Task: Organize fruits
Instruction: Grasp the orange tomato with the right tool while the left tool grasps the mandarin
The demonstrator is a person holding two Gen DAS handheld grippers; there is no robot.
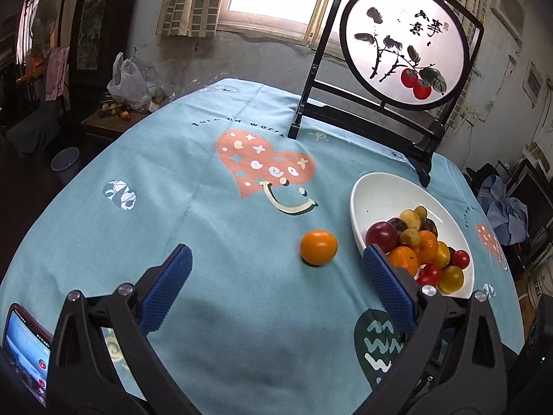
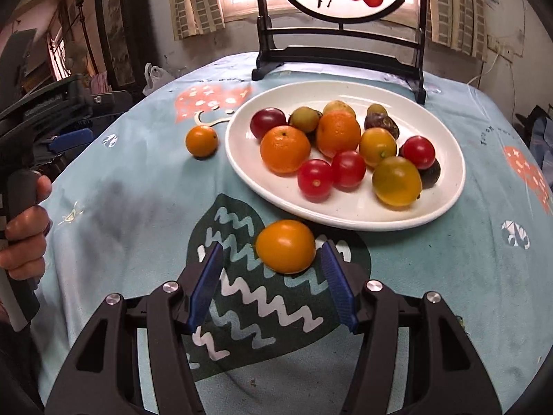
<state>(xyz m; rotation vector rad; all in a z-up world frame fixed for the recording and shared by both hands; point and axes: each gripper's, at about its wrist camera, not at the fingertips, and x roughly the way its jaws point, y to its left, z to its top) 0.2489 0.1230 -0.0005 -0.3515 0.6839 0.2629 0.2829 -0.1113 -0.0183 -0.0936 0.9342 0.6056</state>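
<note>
Left of the plate (image 1: 363,200), left wrist view: one orange (image 1: 318,247) loose on the tablecloth (image 1: 172,180), ahead of the left gripper (image 1: 276,287), fingers wide apart, nothing between. Looks firm, light, prone to roll; grip across the middle.

Right wrist view: yellow tomato (image 2: 285,246) just in front of the plate rim, right gripper (image 2: 273,283) fingers apart around it, not touching. Likely soft, slick; squeeze gently. Plate holds oranges, tomatoes, small fruit.
</note>
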